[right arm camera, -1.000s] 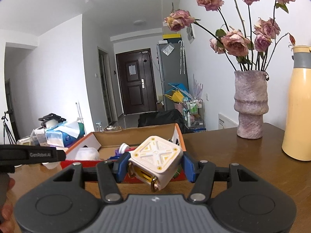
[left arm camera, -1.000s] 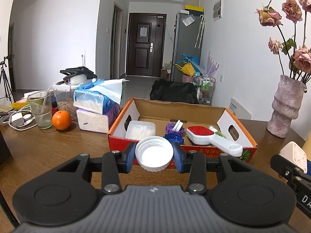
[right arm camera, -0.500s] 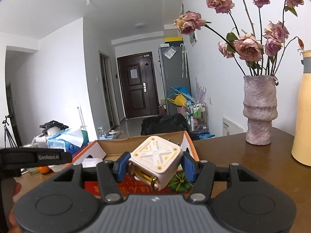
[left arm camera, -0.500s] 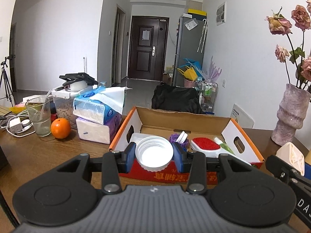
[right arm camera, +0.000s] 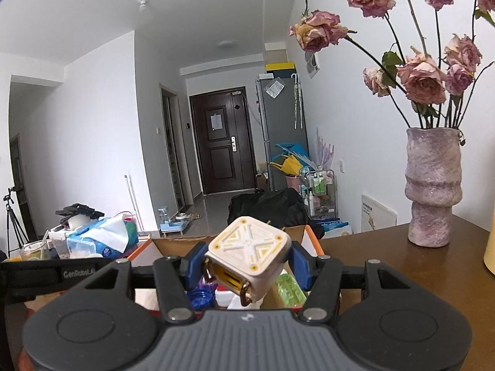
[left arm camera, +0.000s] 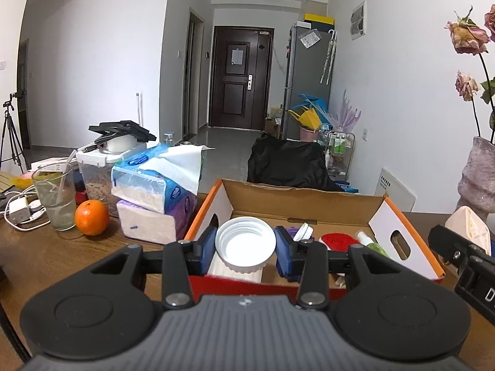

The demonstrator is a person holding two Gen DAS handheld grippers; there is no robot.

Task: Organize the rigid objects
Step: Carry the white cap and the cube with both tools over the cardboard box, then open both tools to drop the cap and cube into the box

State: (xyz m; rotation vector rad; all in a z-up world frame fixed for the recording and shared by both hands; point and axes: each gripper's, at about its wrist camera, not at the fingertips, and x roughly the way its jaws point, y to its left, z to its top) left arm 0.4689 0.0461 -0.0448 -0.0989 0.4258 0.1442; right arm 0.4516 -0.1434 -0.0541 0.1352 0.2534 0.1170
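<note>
Lid [left arm camera: 245, 245] clamped in left gripper [left arm camera: 246, 249] and cube [right arm camera: 247, 258] in right gripper [right arm camera: 246, 266] hover over box [left arm camera: 303, 196], apparently for dropping in.

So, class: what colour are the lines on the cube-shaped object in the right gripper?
Yellow lines on the cream cube; clearest in the right wrist view.

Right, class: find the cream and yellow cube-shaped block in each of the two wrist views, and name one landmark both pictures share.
Left wrist view: the cube-shaped block peeks in at the far right edge, behind the black right gripper body.
Right wrist view: it sits low centre, clamped in the right gripper.
Shared landmark: the dark front door at the hallway's end.
</note>
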